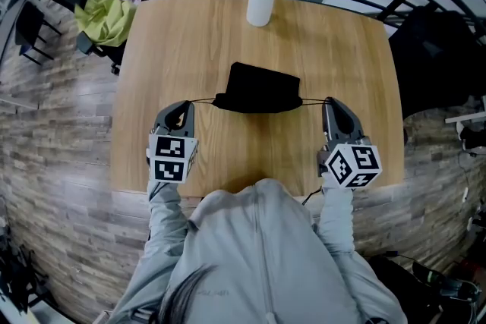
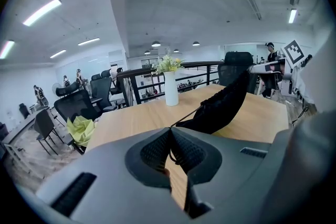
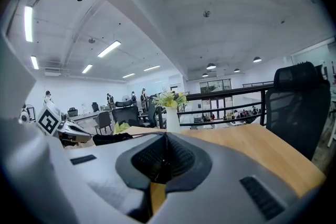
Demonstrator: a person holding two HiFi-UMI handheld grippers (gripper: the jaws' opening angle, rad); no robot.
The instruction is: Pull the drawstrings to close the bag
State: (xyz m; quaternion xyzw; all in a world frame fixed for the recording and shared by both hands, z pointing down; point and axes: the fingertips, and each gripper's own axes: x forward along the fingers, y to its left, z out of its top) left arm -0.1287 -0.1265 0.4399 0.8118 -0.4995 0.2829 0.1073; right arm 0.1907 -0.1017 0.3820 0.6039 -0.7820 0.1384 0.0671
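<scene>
drawstrings taut either side of bag

Light is bright and even, coming from ceiling strip lights above me. Shadows on the table are soft. Both gripper views bend strongly at the edges, with black corners; the nearest foreground is blurred.

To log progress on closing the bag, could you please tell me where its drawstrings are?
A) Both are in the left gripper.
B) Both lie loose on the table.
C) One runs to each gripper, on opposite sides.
C: the left drawstring runs taut from the black bag to the left gripper, and the right drawstring to the right gripper, each shut on its cord.
</scene>
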